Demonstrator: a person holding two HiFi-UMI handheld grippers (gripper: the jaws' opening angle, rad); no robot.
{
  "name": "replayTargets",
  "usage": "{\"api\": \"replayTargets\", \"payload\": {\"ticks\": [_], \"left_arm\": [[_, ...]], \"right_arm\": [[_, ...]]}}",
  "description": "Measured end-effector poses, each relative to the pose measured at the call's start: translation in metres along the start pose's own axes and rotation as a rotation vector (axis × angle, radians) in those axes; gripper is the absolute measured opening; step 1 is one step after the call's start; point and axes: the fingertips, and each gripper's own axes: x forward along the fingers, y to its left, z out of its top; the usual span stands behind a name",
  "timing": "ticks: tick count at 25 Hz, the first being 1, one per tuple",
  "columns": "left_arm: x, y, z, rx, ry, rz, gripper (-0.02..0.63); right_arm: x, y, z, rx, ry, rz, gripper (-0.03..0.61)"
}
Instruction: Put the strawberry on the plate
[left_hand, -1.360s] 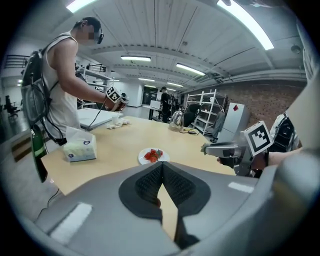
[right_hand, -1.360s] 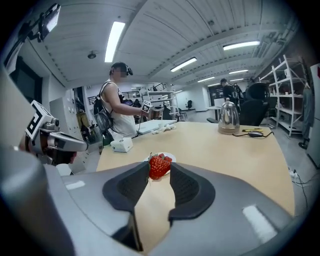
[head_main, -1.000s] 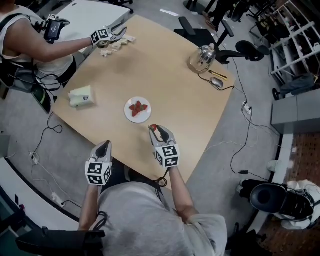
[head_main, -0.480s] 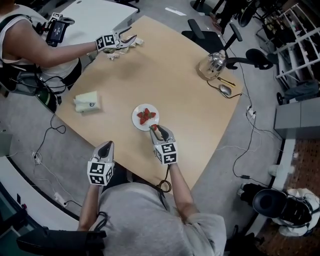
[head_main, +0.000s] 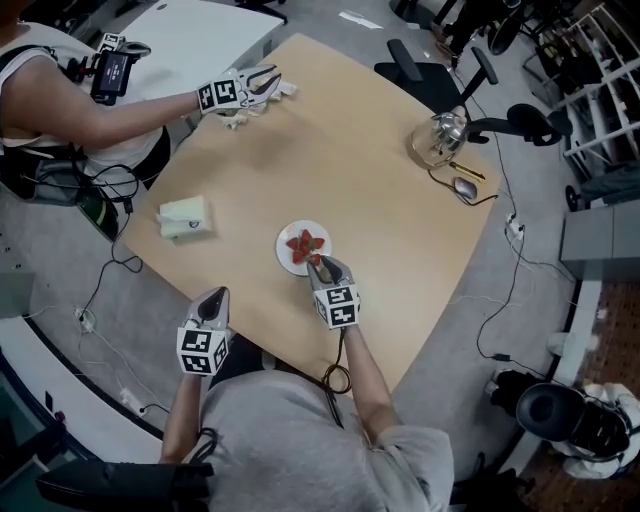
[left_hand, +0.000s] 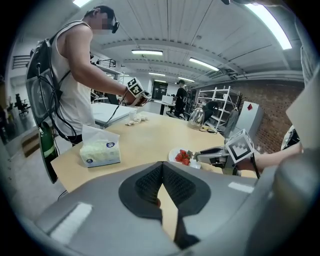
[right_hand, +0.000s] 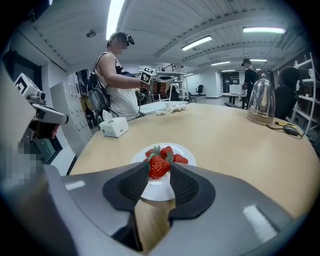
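Right tongs (right_hand: 160, 167) are clenched on the strawberry (right_hand: 158, 166), pads pressing both its sides, leafy end pointing away from the camera. The berry hangs over the near edge of the plate (right_hand: 156, 190), just in front of the other strawberries (right_hand: 179, 159) already lying on it (three or so, hard to count). In the head view the tips of these tongs sit right at the plate's near rim. Can't tell whether the held berry touches the plate or hovers just above it.

Left tongs (left_hand: 162, 165) are closed on nothing, pads meeting at the tips. They're held well to the left of the plate, by the near edge of the surface (head_main: 400, 230), with no part in this step. A tissue box (head_main: 185, 217) sits further left of the plate, irrelevant.

Progress, as I judge it: pick-up is done, carry is done, and the berry is at the plate. Left to do: lower the last bit if it isn't down, open the tongs, and back off without knocking the pile. The task isn't complete while the berry is gripped.
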Motion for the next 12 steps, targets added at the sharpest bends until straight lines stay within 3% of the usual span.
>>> {"api": "replayTargets", "payload": {"ticks": [12], "left_arm": [[0.01,0.016,-0.001,-0.016,0.025,0.004,0.018]], "right_arm": [[0.025,-0.004,-0.021,-0.038,0.082,-0.012,0.141]]}}
